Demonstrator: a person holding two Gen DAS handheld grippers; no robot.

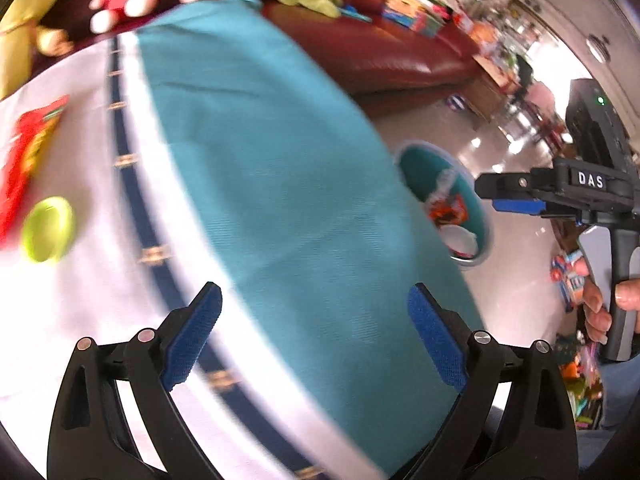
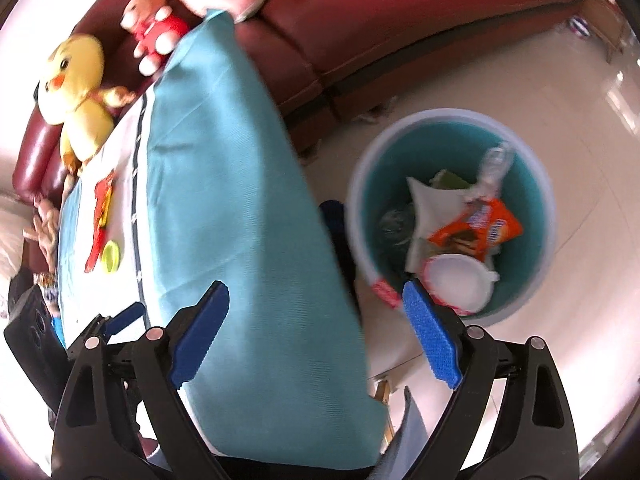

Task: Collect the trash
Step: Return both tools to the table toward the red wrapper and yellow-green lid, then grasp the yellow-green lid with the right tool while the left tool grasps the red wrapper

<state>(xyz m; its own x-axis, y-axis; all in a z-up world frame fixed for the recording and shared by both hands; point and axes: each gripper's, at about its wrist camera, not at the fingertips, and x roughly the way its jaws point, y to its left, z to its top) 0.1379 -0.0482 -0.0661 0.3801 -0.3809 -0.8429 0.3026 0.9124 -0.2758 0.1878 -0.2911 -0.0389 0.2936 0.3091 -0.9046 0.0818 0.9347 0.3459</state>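
Red crinkly snack wrapper and a lime-green round plastic lid are what's left to grab, lying just beside each other on the white part of the teal-and-white tablecloth, off toward its far-left side. Over on the floor beside the table sits the round teal waste bin with a pale rim, already holding an orange snack bag, a white round lid, white paper and a clear plastic bottle, so most of the job looks done. Both claws are empty: the left gripper has its blue pads spread wide over the cloth, nothing between them, and the right gripper is likewise wide open, hanging between table edge and bin. That fits a drop into the bin, with the left one probably lined up to go for the wrapper next. Behind it all, a dark red leather sofa carries a yellow plush duck and a red-dressed teddy.
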